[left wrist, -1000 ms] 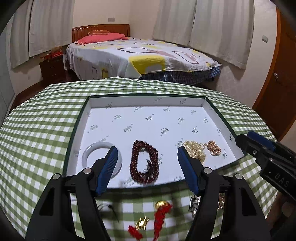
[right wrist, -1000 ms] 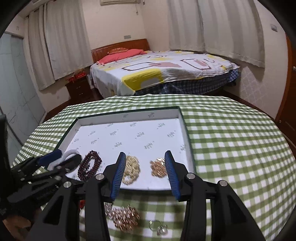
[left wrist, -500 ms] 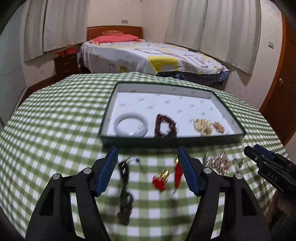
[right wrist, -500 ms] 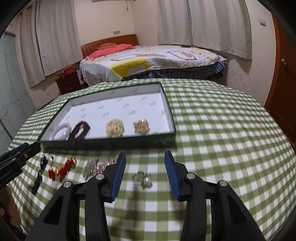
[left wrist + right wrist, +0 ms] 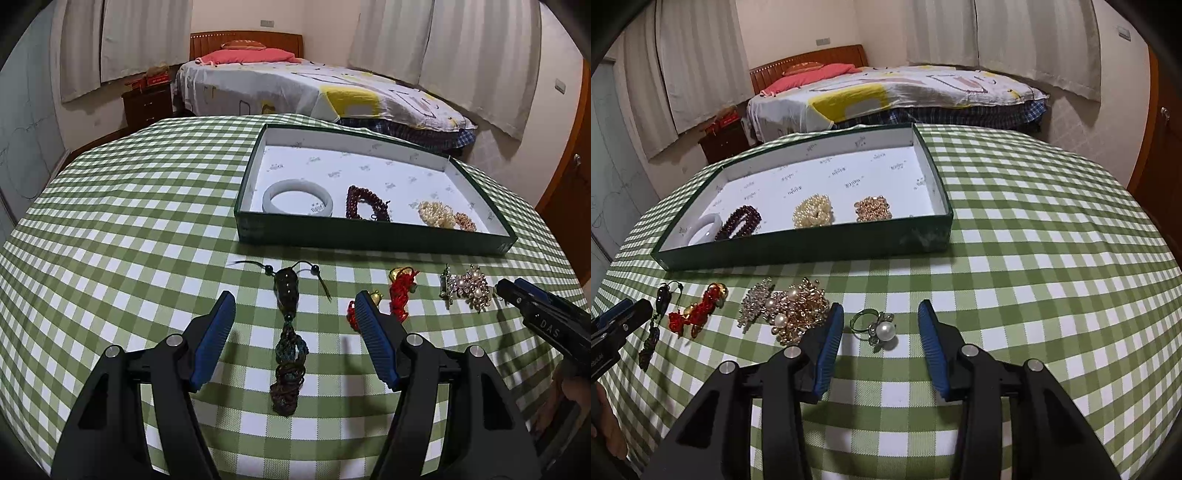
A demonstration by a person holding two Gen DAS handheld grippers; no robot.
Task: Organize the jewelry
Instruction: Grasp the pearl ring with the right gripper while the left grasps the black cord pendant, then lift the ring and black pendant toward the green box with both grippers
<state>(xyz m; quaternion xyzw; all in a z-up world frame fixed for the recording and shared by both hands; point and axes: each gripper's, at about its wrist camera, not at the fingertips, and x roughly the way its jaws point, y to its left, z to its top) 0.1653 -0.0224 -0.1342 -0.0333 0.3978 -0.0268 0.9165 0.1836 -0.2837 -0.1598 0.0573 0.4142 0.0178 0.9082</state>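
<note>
A green tray (image 5: 369,242) (image 5: 812,247) on the checked table holds a white bangle (image 5: 297,197), a dark red bead bracelet (image 5: 364,203), a pearl bracelet (image 5: 436,214) and a gold bracelet (image 5: 872,208). In front of it lie a dark pendant on a cord (image 5: 287,314), a red and gold charm (image 5: 400,291), a gold and pearl cluster (image 5: 790,310) and a pearl ring (image 5: 877,326). My left gripper (image 5: 295,306) is open above the pendant. My right gripper (image 5: 881,314) is open around the ring, above it.
The round table with the green checked cloth (image 5: 1034,258) drops away on all sides. A bed (image 5: 314,88) and a nightstand (image 5: 146,99) stand behind it. A wooden door (image 5: 569,166) is at the right.
Both grippers have pulled back from over the tray toward the table's near edge and lowered over the loose pieces. The left now frames the pendant, the right frames the ring.
</note>
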